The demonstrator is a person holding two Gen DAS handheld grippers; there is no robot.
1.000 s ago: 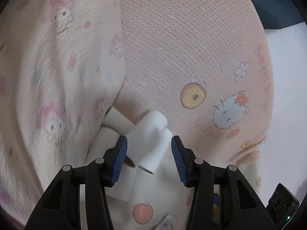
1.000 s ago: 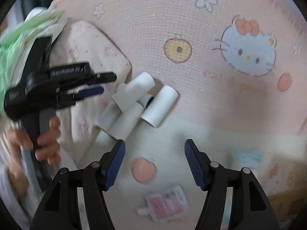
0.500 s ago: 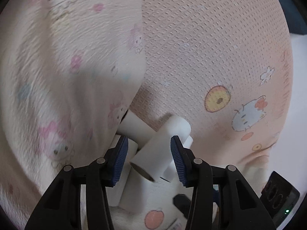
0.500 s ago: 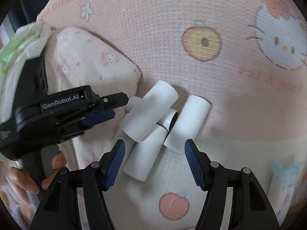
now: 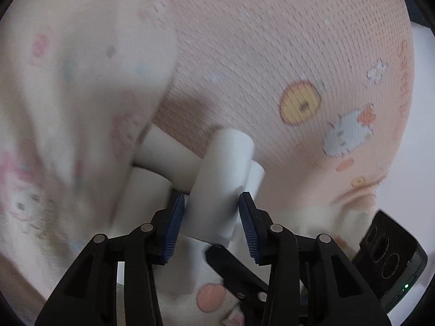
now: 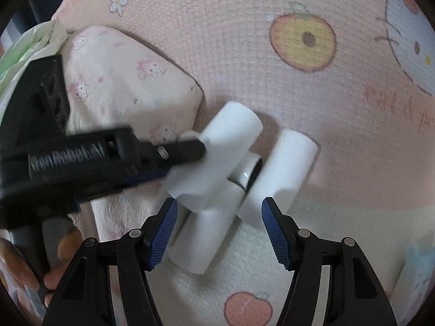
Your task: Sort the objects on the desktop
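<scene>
Since half a second earlier, left gripper (image 5: 211, 212) had pushed forward until its pads flanked the top white tube (image 5: 217, 190), jaws narrow around it, contact unclear from blur, presumably to lift it off the tube pile (image 5: 152, 184) by the folded cloth (image 5: 68, 95) at 10 o'clock. Right view: right gripper (image 6: 218, 225) hung wide open and empty over the pile on the pink towel (image 6: 244, 54), lone tube (image 6: 280, 174) at 1 o'clock, likely next.
</scene>
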